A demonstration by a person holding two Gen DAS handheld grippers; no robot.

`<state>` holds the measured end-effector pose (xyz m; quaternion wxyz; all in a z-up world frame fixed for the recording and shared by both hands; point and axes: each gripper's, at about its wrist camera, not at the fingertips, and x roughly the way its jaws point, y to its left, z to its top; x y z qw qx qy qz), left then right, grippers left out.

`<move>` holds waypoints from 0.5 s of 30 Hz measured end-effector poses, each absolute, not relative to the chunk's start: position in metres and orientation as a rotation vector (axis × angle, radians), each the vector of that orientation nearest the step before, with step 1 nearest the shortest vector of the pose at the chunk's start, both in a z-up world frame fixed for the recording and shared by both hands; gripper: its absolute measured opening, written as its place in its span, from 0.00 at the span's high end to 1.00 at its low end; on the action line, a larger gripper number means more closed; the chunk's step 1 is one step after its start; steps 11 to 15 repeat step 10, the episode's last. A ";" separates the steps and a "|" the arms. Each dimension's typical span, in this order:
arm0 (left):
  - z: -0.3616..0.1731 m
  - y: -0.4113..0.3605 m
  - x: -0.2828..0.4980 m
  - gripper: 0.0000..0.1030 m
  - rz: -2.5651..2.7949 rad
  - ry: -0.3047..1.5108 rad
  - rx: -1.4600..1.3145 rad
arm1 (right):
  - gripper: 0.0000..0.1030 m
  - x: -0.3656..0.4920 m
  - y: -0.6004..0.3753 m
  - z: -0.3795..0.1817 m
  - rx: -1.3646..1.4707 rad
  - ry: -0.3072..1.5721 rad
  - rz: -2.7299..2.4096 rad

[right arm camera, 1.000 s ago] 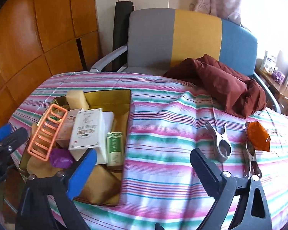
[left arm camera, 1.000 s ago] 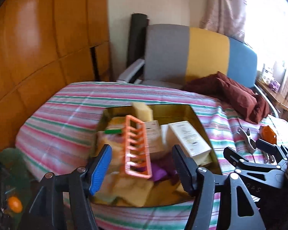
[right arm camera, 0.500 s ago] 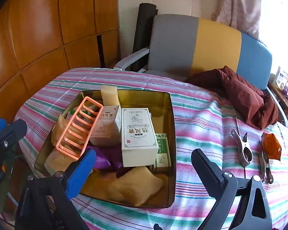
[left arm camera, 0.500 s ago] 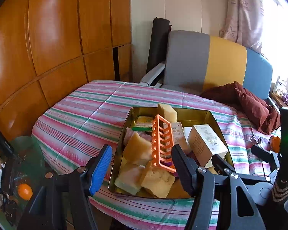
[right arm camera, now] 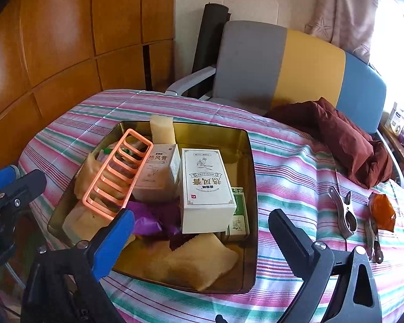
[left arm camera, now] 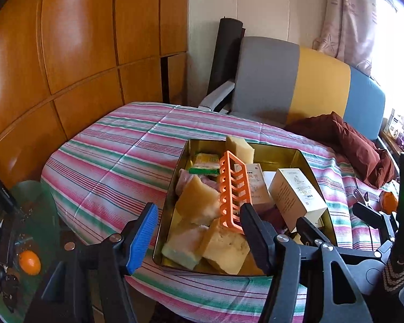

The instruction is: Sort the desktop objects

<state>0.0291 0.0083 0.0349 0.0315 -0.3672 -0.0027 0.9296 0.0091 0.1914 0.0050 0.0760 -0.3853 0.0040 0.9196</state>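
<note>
The tray [right arm camera: 251, 161] is crowded: an orange rack [right arm camera: 115, 175] leans across its left half and two upright boxes [right arm camera: 204, 188] fill the middle. Bare striped table [right arm camera: 291, 188] lies between the tray and the clips [right arm camera: 343, 212].

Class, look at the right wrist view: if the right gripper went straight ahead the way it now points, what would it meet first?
Probably the tall white box standing in the gold tin, which lies between the open jaws of the right gripper. Depth is unclear; the yellow sponge lies nearer but lower.
</note>
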 end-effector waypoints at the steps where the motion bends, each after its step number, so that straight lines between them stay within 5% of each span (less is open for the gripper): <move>1: 0.034 0.008 0.029 0.38 2.866 -0.002 -1.132 | 0.02 0.009 0.191 0.005 -1.156 0.010 2.756; 6: 0.031 0.007 0.026 0.48 2.858 -0.003 -1.118 | 0.02 0.006 0.190 0.002 -1.171 0.000 2.750; 15: 0.031 0.006 0.025 0.49 2.867 0.002 -1.122 | 0.02 0.004 0.190 -0.001 -1.180 -0.005 2.749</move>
